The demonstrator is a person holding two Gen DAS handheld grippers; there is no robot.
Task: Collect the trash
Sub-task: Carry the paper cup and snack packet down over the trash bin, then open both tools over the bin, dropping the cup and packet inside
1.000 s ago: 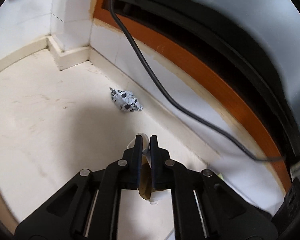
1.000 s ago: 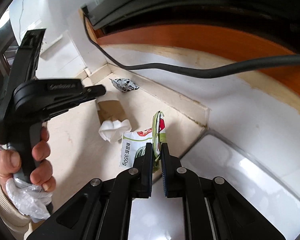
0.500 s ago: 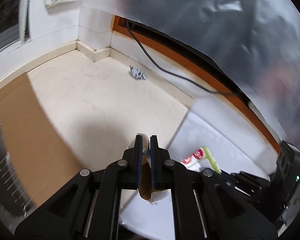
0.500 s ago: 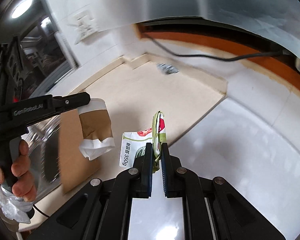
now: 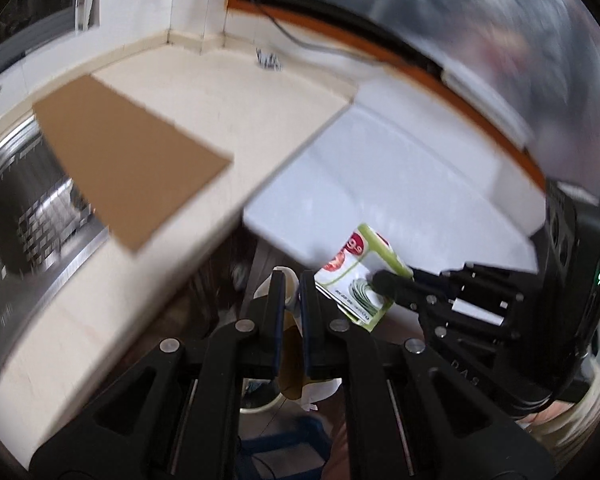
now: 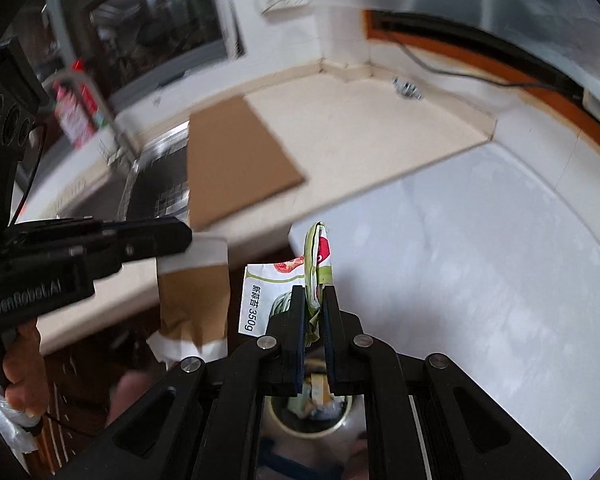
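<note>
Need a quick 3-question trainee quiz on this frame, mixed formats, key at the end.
1. True or false: the left gripper is shut on a brown-and-white paper cup.
2. The right gripper holds: A) a crumpled black-and-white wrapper, B) a green-and-white printed food packet, C) nothing.
3. Which piece of trash still lies on the beige countertop near the back wall?

Key
1. True.
2. B.
3. The crumpled black-and-white wrapper; a flat brown cardboard sheet also lies by the steel sink.
</note>
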